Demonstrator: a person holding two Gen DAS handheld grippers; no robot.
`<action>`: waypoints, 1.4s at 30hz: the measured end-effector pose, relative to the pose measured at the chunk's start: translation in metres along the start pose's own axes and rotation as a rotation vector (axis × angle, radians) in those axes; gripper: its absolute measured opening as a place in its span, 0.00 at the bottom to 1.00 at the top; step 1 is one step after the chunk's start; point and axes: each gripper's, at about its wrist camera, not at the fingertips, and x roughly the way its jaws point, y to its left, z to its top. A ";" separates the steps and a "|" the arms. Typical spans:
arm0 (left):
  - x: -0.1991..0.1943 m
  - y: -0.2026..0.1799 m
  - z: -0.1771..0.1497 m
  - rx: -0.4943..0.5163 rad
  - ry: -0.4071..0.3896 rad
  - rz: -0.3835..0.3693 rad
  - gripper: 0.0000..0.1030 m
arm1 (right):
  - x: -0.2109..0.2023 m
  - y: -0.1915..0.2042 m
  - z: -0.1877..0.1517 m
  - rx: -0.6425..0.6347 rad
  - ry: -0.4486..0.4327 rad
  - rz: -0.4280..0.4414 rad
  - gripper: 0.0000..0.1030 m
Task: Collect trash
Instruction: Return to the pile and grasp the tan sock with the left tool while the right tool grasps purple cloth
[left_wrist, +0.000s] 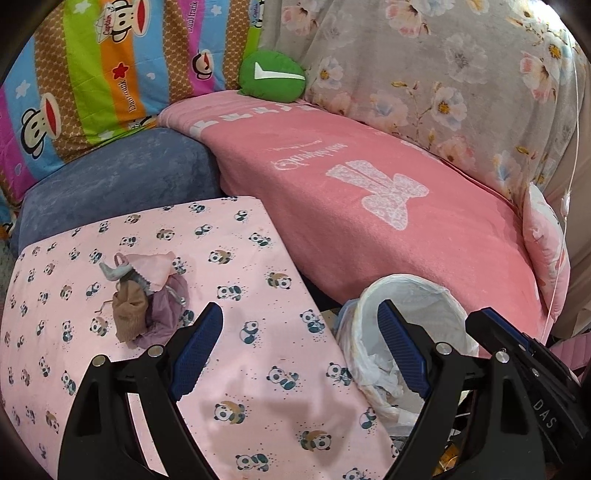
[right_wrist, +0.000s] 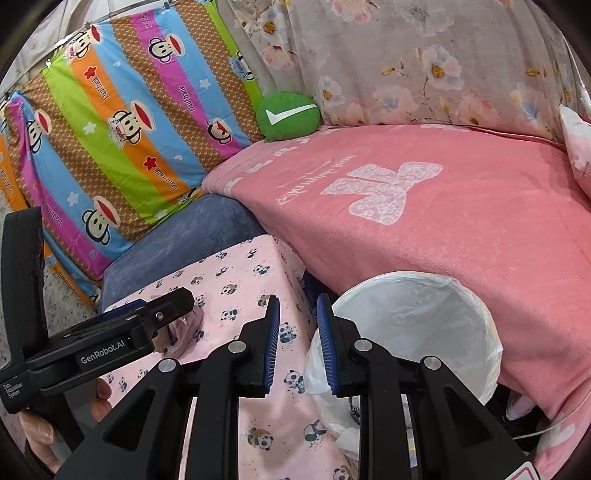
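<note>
A heap of trash (left_wrist: 142, 299), with pink, brown, grey and purple scraps, lies on the panda-print pink cloth (left_wrist: 240, 369). A white-lined bin (left_wrist: 413, 317) stands at the cloth's right edge with crumpled tissue inside. My left gripper (left_wrist: 301, 350) is open and empty, just right of the heap and above the cloth's edge. My right gripper (right_wrist: 297, 343) has its jaws nearly together with a narrow gap and nothing between them, beside the bin (right_wrist: 424, 325). The left gripper's body (right_wrist: 110, 339) hides most of the heap in the right wrist view.
A pink blanket (left_wrist: 369, 206) covers the sofa seat behind the bin. A blue cushion (left_wrist: 122, 184), a striped monkey-print pillow (left_wrist: 110, 74), a green round cushion (left_wrist: 271, 75) and a floral cover (left_wrist: 461, 74) lie behind.
</note>
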 end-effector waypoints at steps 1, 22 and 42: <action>0.000 0.005 -0.001 -0.007 0.001 0.009 0.79 | 0.003 0.005 -0.002 -0.007 0.007 0.006 0.23; 0.035 0.153 -0.026 -0.202 0.098 0.124 0.79 | 0.106 0.123 -0.050 -0.135 0.208 0.103 0.30; 0.061 0.189 -0.028 -0.231 0.156 -0.048 0.24 | 0.207 0.185 -0.073 -0.148 0.334 0.170 0.30</action>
